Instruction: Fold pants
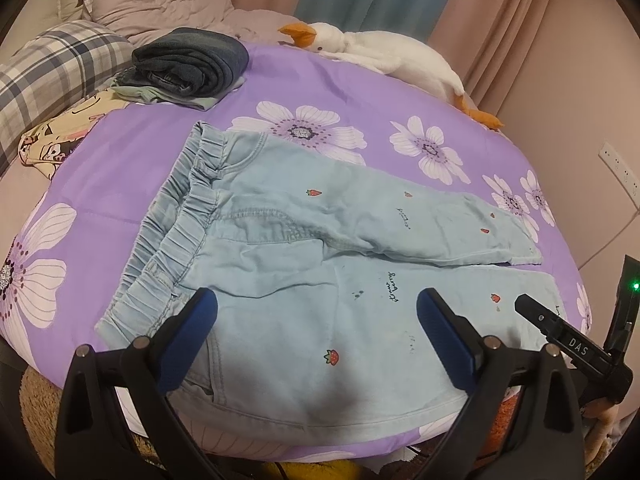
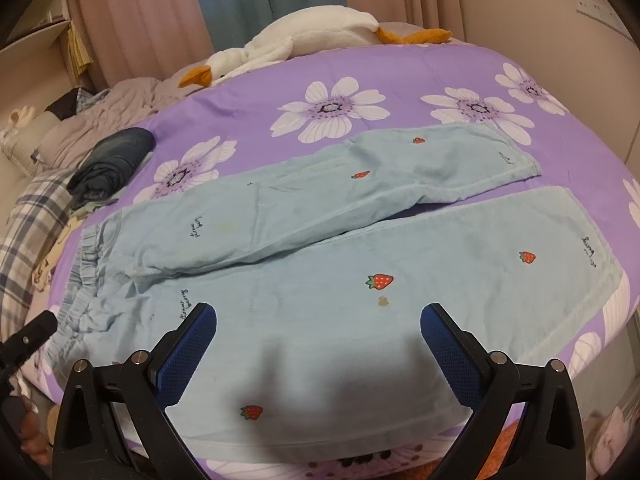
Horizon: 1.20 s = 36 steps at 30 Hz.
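Bed, purple floral quilt (image 1: 120,184): pale-blue pants (image 1: 304,280) flat, long axis crosswise; waistband before left hand-held gripper (image 1: 316,314), legs before right hand-held gripper (image 2: 318,326); both released, empty.

The pants (image 2: 320,288) near hem hides behind the gripper arms; their printed lettering is too small to read.

Lying on the bed (image 1: 120,184): one pair of light blue pants (image 1: 304,264), one stack of folded clothes (image 1: 188,68), one plush goose (image 1: 380,52), one plaid pillow (image 1: 48,76). Hovering above: two grippers, left gripper (image 1: 318,332) and right gripper (image 2: 319,334).
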{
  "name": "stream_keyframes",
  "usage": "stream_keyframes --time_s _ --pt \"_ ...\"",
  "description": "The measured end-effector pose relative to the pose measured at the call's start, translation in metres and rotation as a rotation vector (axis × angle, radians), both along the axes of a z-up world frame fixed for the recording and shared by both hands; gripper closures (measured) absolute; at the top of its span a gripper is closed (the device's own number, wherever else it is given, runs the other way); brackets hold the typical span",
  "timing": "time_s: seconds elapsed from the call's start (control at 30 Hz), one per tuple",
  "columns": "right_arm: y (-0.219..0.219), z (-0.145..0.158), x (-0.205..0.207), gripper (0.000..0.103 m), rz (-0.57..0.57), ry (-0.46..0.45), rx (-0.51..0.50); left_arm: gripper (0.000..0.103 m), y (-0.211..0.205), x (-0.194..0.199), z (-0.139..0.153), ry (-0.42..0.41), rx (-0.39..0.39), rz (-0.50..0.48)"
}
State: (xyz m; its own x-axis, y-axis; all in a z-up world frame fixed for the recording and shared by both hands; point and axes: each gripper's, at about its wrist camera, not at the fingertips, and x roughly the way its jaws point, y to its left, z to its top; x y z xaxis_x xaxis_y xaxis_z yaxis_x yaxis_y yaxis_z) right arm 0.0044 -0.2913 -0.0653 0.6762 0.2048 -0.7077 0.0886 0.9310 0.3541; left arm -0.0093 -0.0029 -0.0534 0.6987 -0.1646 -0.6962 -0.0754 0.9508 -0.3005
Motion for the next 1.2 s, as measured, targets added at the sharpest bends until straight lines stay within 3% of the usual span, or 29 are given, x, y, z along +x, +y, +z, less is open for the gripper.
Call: stream_keyframes --time_s 0.77,0.97,1.2 --pt "-0.006 -0.001 0.0 0.001 -0.02 0.003 0.014 0.007 0.01 -0.002 0.001 0.001 -0.006 0.021" --pt "-0.032 -0.003 -0.006 0.001 -0.054 -0.008 0.021 0.009 0.063 -0.01 0.0 0.009 -0.037 0.162" --pt "-0.114 -0.032 -0.01 0.001 -0.267 0.097 -0.036 0.011 0.117 -0.017 -0.028 0.108 -0.075 0.315"
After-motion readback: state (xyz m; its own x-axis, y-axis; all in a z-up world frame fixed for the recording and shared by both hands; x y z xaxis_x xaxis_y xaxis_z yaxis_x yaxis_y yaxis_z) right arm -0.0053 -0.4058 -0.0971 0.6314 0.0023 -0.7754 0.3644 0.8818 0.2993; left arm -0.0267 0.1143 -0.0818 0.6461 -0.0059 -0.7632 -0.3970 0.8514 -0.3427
